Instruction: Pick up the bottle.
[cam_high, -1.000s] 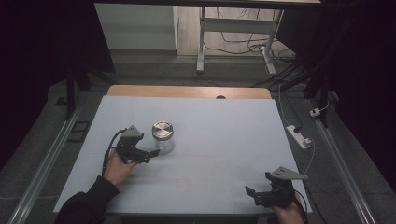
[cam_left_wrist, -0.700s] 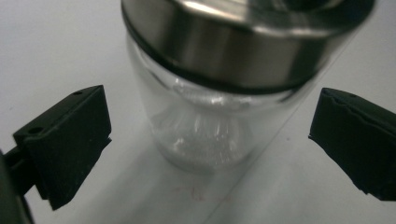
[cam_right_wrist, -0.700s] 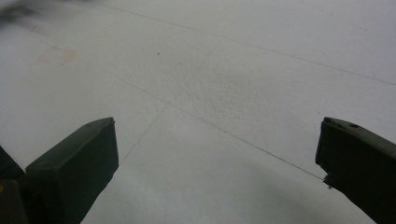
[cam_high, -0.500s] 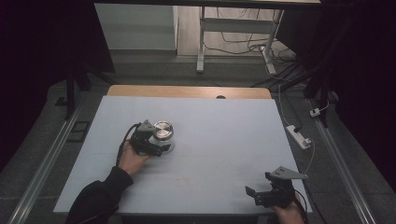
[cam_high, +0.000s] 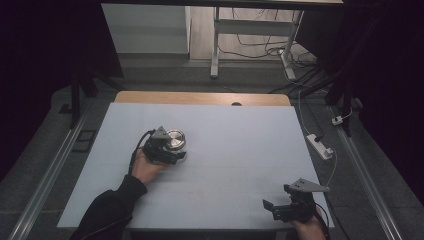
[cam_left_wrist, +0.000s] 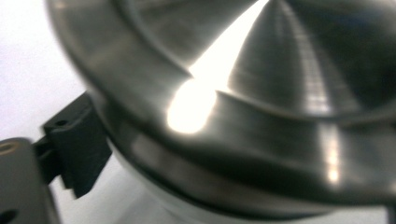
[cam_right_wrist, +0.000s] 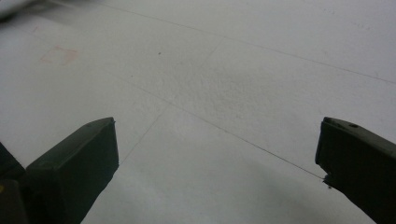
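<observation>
High view: left gripper (cam_high: 176, 152) jaws, just closing, grasp metal-lidded jar (cam_high: 175, 139) on bench (cam_high: 240, 145); right gripper (cam_high: 272, 207) released, well apart.

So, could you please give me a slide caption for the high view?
Left tool closing around a metal-lidded jar on the white table; right tool waits open.

Pretty dark room: grey floor (cam_high: 45, 165), white tabletop (cam_high: 240, 145) center frame, cables (cam_high: 260, 45) tangled up top, power strip (cam_high: 320, 145) right.

Lab – dark curtains, floor rails (cam_high: 47, 172), trailing cables (cam_high: 260, 42)
</observation>
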